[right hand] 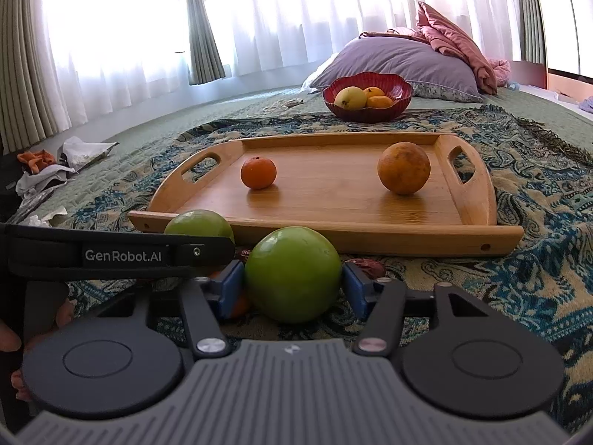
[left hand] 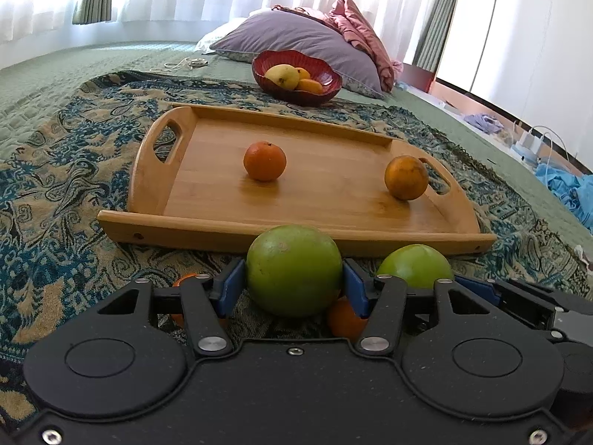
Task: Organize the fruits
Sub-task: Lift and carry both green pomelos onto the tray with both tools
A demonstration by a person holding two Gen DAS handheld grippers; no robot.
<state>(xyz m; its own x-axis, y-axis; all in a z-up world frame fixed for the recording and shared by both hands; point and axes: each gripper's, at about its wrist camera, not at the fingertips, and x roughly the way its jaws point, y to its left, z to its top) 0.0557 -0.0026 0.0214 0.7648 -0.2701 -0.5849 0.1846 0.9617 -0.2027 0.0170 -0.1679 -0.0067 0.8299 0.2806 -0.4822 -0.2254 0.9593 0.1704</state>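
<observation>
Green fruit fills both grips: your left gripper (left hand: 293, 278) has its jaws clamped on one green fruit (left hand: 293, 270) at lower centre, your right gripper (right hand: 292, 282) clamps another (right hand: 292, 273). Both sit just before the wooden tray (right hand: 370, 239) on the bed, where a small orange (right hand: 258, 172) and a larger orange (right hand: 403, 168) rest well apart.
</observation>
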